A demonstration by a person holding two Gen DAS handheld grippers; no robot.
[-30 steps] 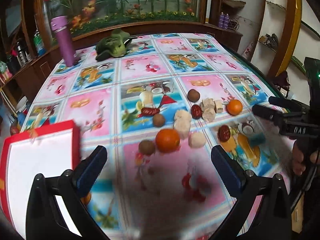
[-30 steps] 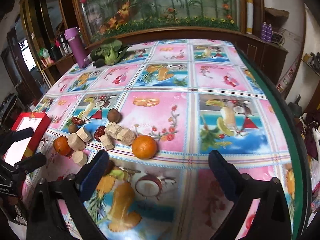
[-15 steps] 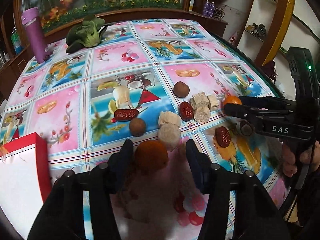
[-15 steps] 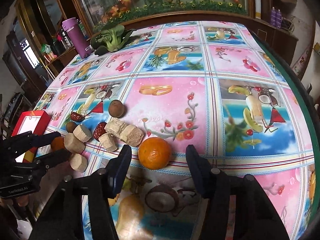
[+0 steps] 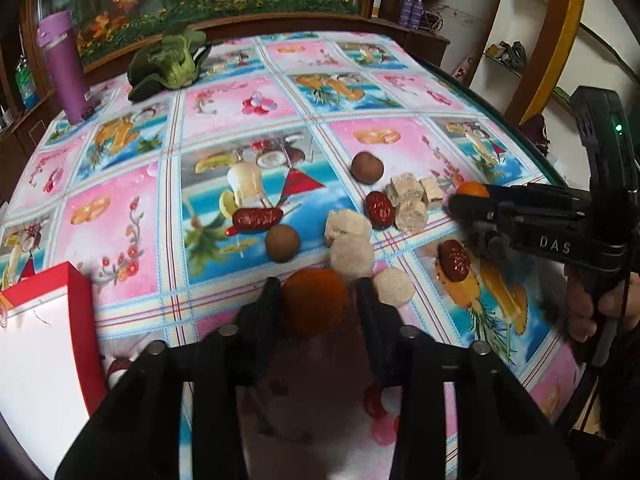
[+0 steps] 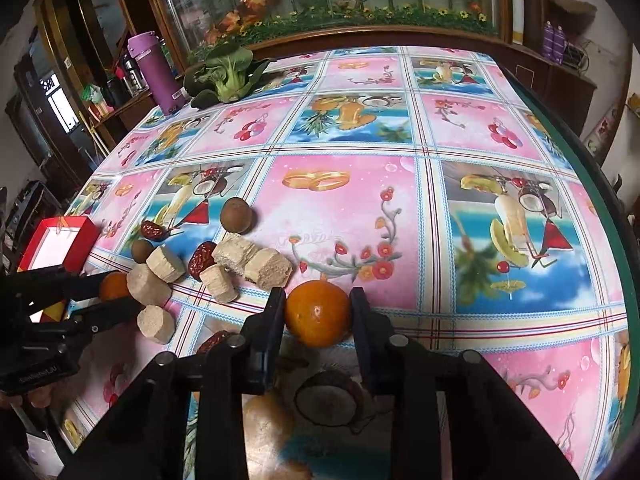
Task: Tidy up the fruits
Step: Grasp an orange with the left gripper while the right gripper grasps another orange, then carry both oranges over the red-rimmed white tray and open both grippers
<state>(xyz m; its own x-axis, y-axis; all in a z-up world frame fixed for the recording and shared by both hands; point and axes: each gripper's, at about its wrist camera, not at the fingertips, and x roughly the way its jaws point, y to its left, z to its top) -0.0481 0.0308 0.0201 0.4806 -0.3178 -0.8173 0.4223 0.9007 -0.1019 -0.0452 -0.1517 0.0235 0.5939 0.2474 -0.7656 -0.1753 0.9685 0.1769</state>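
Observation:
Two small oranges lie on the fruit-print tablecloth among red dates (image 5: 378, 210), brown longans (image 5: 282, 242) and beige cut chunks (image 5: 410, 212). My left gripper (image 5: 318, 304) has the nearer orange (image 5: 314, 300) between its fingers; the jaws are closing and the pads touch its sides. My right gripper (image 6: 318, 312) is closing the same way on the other orange (image 6: 318, 314), pads against both sides. In the left wrist view the right gripper (image 5: 460, 208) reaches in from the right, with a person's hand behind it.
A red box with a white inside (image 5: 40, 340) stands at the near left. A purple bottle (image 5: 64, 76) and a green leafy vegetable (image 5: 168, 64) sit at the far left. The table's green edge (image 6: 592, 184) curves along the right.
Both grippers came down and forward onto their oranges. Their jaws went from wide open to narrow, each now around an orange.

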